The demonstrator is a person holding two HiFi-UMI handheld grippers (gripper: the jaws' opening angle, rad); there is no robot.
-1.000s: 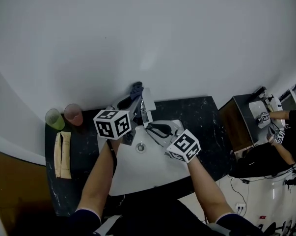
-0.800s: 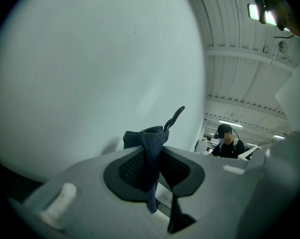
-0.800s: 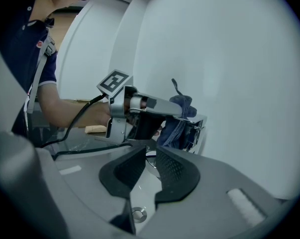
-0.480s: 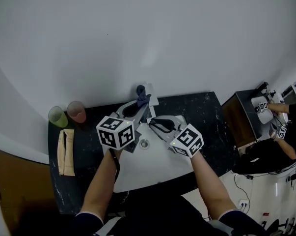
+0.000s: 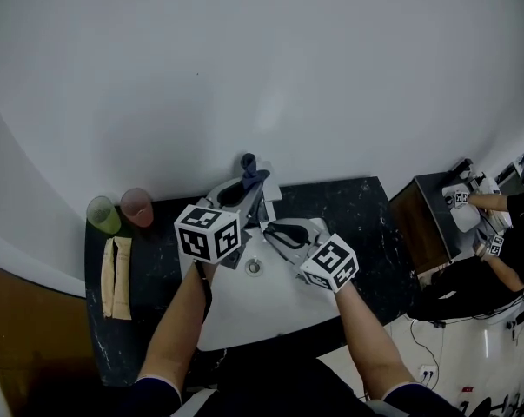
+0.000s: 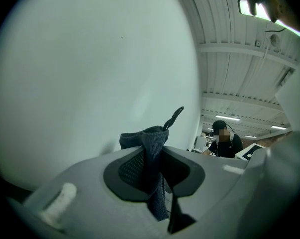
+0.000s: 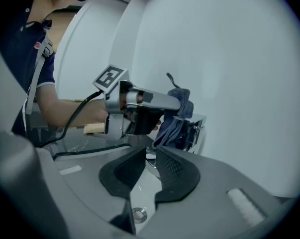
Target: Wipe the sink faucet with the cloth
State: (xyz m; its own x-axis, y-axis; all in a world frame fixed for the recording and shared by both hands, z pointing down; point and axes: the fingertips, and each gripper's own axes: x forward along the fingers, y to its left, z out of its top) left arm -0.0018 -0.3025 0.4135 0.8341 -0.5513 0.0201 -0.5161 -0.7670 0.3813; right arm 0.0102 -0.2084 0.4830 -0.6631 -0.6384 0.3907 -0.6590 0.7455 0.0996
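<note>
In the head view my left gripper [image 5: 248, 183] is shut on a dark blue cloth [image 5: 252, 168], which it holds against the top of the chrome faucet [image 5: 267, 200] at the back of the white sink [image 5: 270, 307]. The left gripper view shows the cloth [image 6: 153, 156] pinched between the pads, its top sticking up above them. My right gripper [image 5: 281, 230] hovers over the basin just right of the faucet. Its jaws [image 7: 149, 169] stand a narrow gap apart with nothing between them. From there I see the cloth [image 7: 177, 117] draped on the faucet [image 7: 197, 128].
A green cup [image 5: 102, 215] and a pink cup [image 5: 137, 207] stand at the back left of the dark countertop [image 5: 348, 207]. A pale folded item [image 5: 116, 276] lies below them. The drain [image 5: 254, 268] sits mid-basin. A person [image 5: 505, 250] works at the far right.
The left gripper has risen a little with the cloth along the faucet top. The right gripper has stayed where it was.
</note>
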